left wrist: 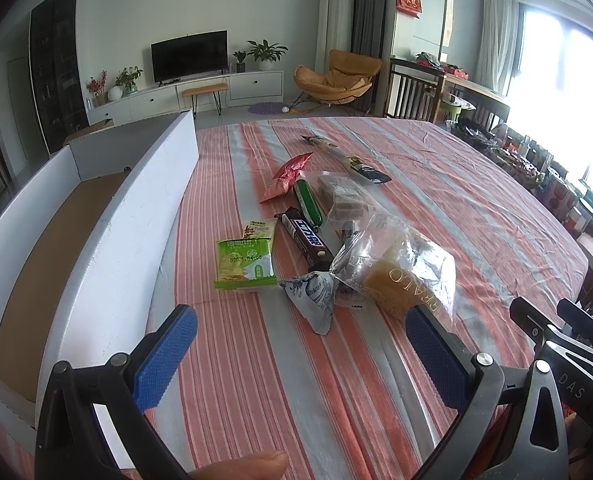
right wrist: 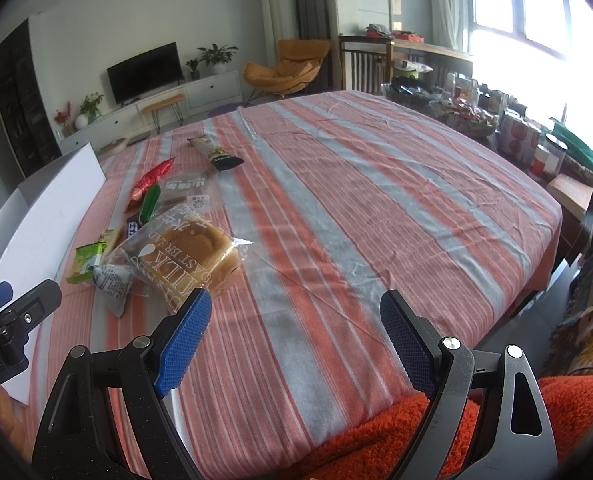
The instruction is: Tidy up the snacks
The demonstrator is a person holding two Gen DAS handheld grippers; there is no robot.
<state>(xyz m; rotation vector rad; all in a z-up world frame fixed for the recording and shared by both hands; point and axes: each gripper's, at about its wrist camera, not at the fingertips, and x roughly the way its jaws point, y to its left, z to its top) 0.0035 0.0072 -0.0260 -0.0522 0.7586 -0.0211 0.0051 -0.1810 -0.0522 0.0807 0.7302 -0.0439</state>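
Observation:
Several snacks lie in a loose pile on the striped tablecloth (left wrist: 436, 184): a bagged bread loaf (left wrist: 406, 276) (right wrist: 194, 250), a green cracker pack (left wrist: 244, 264) (right wrist: 88, 260), a dark chocolate bar (left wrist: 306, 238), a grey triangular pouch (left wrist: 312, 296) (right wrist: 112, 280), a red packet (left wrist: 286, 176) (right wrist: 152, 178), a green stick (left wrist: 308, 202) and a long dark packet (left wrist: 354, 162) (right wrist: 216, 152). A white open cardboard box (left wrist: 108, 236) stands left of them. My left gripper (left wrist: 300, 356) is open, just before the pile. My right gripper (right wrist: 296, 340) is open and empty, right of the bread.
Cluttered shelves with jars and boxes (right wrist: 496, 120) line the table's right side under the window. An orange fuzzy cloth (right wrist: 436, 432) lies at the near edge below my right gripper. The striped cloth (right wrist: 376, 200) spreads to the right of the pile.

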